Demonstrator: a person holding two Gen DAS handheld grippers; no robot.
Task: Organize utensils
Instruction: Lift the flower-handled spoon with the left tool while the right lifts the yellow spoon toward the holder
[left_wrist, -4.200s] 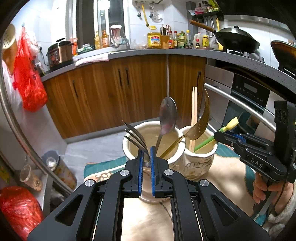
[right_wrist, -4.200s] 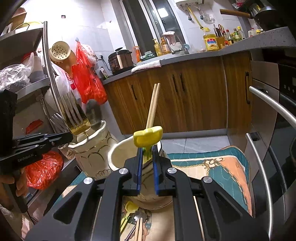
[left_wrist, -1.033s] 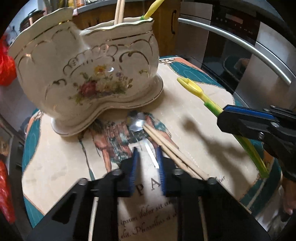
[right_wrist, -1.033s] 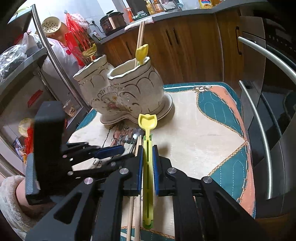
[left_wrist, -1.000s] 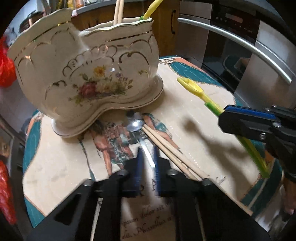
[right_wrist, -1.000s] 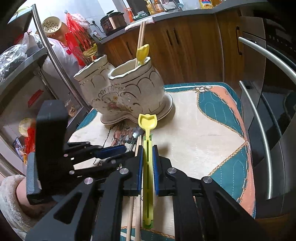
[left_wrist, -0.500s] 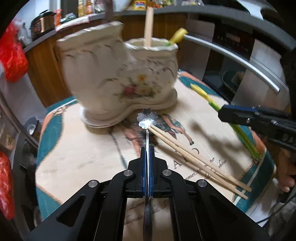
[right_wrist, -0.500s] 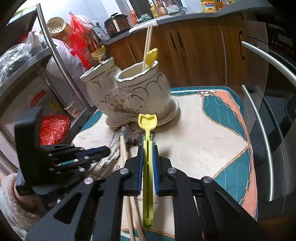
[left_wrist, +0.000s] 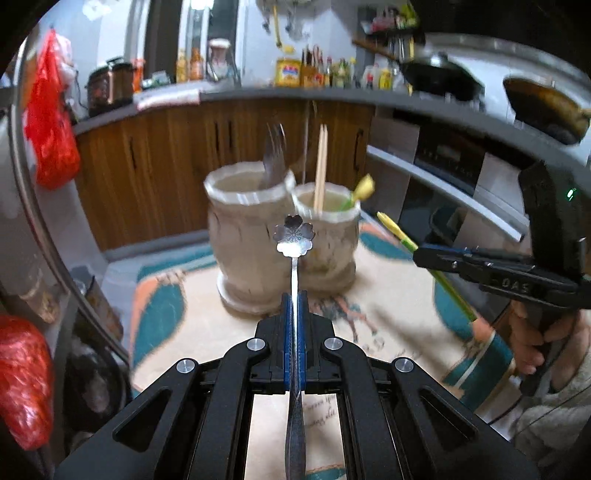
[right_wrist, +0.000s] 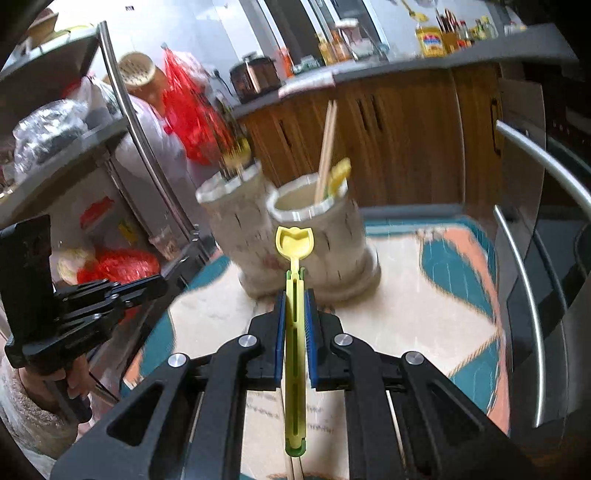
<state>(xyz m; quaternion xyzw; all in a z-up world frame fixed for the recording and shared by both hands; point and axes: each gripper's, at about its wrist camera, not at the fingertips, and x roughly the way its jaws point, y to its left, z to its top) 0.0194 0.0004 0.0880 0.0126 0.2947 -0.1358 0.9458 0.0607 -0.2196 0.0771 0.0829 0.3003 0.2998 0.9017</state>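
My left gripper (left_wrist: 294, 299) is shut on a metal spoon with a flower-shaped bowl (left_wrist: 294, 236) and holds it lifted, pointing at the two cream ceramic holders. The left holder (left_wrist: 247, 236) has forks in it. The right holder (left_wrist: 328, 229) has chopsticks (left_wrist: 320, 170) and a yellow-green spoon (left_wrist: 360, 190). My right gripper (right_wrist: 294, 295) is shut on a yellow-green plastic spoon (right_wrist: 294, 243), raised in front of the right holder (right_wrist: 321, 240). That gripper also shows in the left wrist view (left_wrist: 428, 253), to the right of the holders.
The holders stand on a table with a beige, teal and orange cloth (left_wrist: 388, 295). An oven with a steel handle (right_wrist: 524, 280) is at the right. A metal rack (right_wrist: 122, 122) with red bags stands at the left. Wooden cabinets (left_wrist: 184, 158) are behind.
Both grippers have risen off the cloth with their spoons and now face the holders from higher up. The left one closed on the metal spoon about a second ago.
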